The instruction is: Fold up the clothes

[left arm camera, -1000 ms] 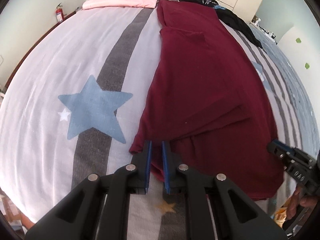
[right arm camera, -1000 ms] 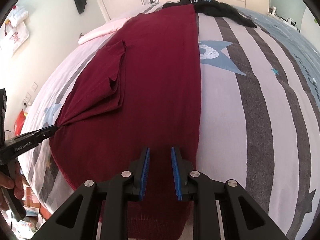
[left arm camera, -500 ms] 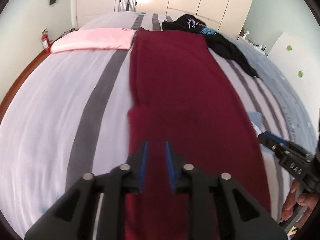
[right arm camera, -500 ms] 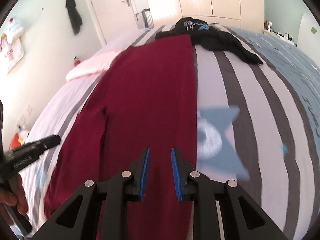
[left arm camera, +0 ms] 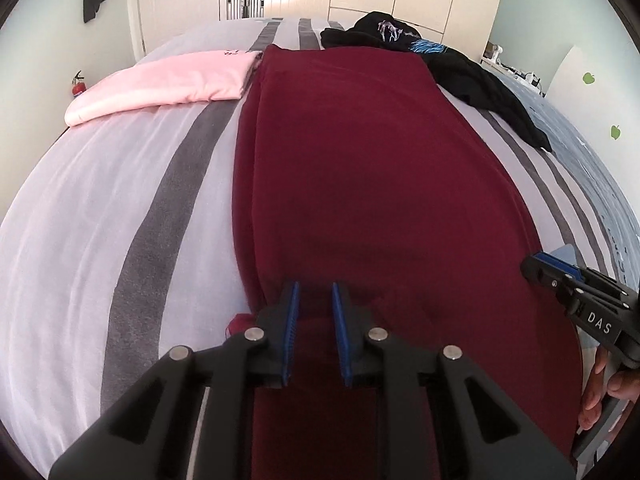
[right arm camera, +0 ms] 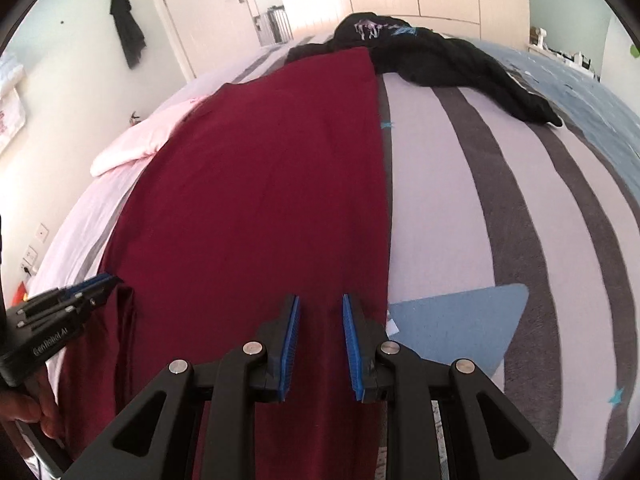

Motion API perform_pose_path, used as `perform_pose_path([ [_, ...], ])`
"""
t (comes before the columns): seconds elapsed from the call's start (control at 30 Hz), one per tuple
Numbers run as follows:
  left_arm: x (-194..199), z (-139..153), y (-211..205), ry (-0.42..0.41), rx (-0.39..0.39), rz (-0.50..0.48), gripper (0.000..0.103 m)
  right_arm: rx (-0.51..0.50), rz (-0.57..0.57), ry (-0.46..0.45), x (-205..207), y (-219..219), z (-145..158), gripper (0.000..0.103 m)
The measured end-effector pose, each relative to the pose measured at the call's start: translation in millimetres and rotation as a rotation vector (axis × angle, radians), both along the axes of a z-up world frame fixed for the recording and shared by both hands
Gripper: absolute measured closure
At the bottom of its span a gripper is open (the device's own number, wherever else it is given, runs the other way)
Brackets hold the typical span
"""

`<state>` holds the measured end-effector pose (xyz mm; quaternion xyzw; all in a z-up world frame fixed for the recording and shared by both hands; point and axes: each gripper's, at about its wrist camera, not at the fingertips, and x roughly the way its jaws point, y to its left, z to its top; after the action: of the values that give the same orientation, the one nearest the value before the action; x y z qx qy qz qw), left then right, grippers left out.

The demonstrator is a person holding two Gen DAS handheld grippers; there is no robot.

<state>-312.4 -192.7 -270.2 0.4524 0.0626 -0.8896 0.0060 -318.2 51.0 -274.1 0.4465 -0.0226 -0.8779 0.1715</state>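
Two grippers, left gripper [left arm camera: 314, 300] and right gripper [right arm camera: 320, 312], jaws slightly parted, apparently pinching the maroon garment [left arm camera: 360, 168] lying lengthwise on the bed [left arm camera: 100, 200]; we are keeping both corners level, tension even.

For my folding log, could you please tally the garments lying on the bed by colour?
Maroon garment: 1
Pink garment: 1
Black clothing heap: 1 (it may hold more than one piece; I cannot tell)
Total: 3
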Motion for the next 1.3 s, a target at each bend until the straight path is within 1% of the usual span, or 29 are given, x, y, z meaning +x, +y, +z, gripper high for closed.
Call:
perform_pose_path([
  [0.17,-1.4,3.9,-2.1,-0.002,0.014,-0.007,0.087,-0.002,0.012,-0.009,-2.5,1.9,-0.7,0.083],
  [0.3,2.1,17.9,-6.0,-0.005,0.045,-0.021,0.085,0.017,0.024,0.005,7.5,3.6,11.2,0.083],
  [0.37,13.5,28.0,-10.5,0.01,0.039,-0.02,0.084,0.019,0.03,0.01,17.0,6.0,18.2,0.083],
  [0.43,27.7,35.6,-17.9,0.022,0.051,-0.001,0.081,0.033,0.037,0.014,30.1,8.4,24.0,0.083],
  [0.53,53.1,40.4,-29.4,0.01,0.071,0.035,0.078,0.043,0.033,0.004,53.2,17.3,29.6,0.082],
  [0.6,75.1,40.5,-35.6,-0.006,0.083,0.063,0.076,0.04,0.016,-0.018,71.4,25.7,31.5,0.074],
  [0.77,131.9,35.5,-45.3,-0.051,0.104,0.115,0.074,0.038,-0.016,-0.062,115.2,39.5,35.0,0.072],
  [0.97,179.2,21.7,-43.7,-0.103,0.123,0.098,0.072,0.05,-0.034,-0.101,157.5,42.8,29.9,0.072],
  [1.03,188.8,17.8,-43.4,-0.115,0.149,0.087,0.072,0.049,-0.05,-0.116,170.0,44.8,27.1,0.072],
  [1.17,195.7,16.8,-38.4,-0.102,0.164,0.062,0.071,0.039,-0.08,-0.126,188.1,47.3,24.7,0.072],
  [1.3,195.3,9.3,-36.6,-0.109,0.179,0.065,0.061,0.031,-0.092,-0.137,197.9,46.4,20.7,0.072],
])
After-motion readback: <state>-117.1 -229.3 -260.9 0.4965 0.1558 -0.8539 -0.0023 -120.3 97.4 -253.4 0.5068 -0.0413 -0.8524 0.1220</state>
